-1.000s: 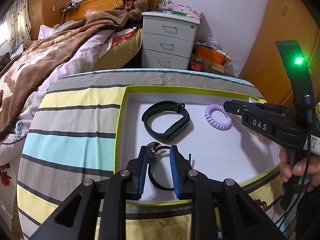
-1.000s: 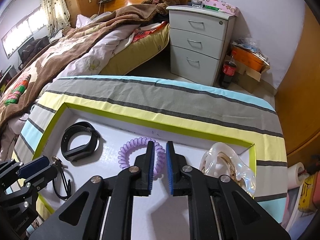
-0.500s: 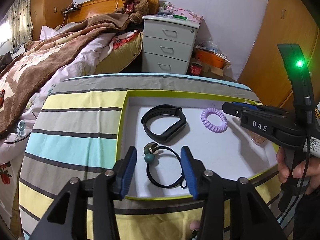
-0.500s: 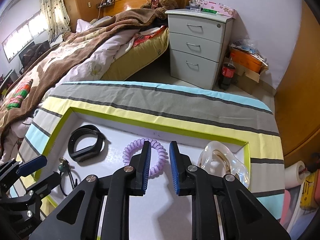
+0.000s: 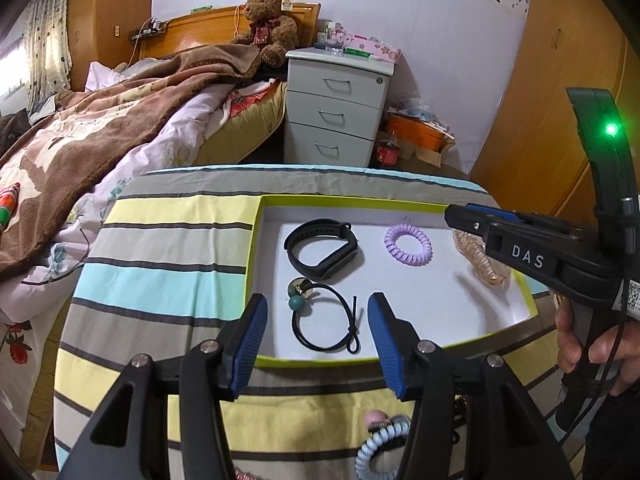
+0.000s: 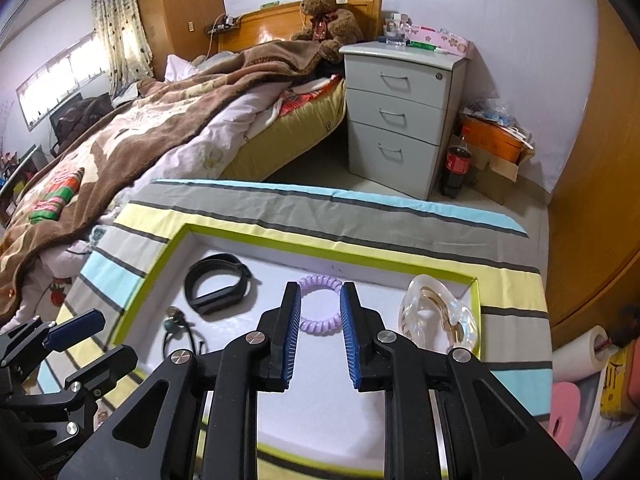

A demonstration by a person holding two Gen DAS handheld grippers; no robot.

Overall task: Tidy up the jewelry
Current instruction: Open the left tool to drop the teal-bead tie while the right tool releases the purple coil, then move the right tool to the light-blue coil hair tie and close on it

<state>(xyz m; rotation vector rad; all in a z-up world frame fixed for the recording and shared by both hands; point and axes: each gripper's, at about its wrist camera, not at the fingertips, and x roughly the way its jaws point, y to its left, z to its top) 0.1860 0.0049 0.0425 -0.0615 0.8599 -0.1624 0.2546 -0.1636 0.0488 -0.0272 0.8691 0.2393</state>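
Nearest, a pale coiled band (image 5: 382,446) lay loose on the worktop (image 5: 160,240), still to sort. Both the left hand-held gripper (image 5: 314,340) and right hand-held gripper (image 6: 319,334) hung released, empty. Beyond, the tray (image 5: 352,201) held a black hair tie (image 5: 326,322), wristband (image 5: 320,248), purple coil (image 5: 408,244) and clear clip (image 6: 438,318).

A tray (image 5: 256,280) is set at the frame's centre on a table (image 5: 168,248). Inside it, a watch band (image 5: 320,248) is placed upper left, a coil tie (image 5: 408,244) to its right, a clear clip (image 5: 480,260) far right, and a beaded hair tie (image 5: 324,316) lower left.
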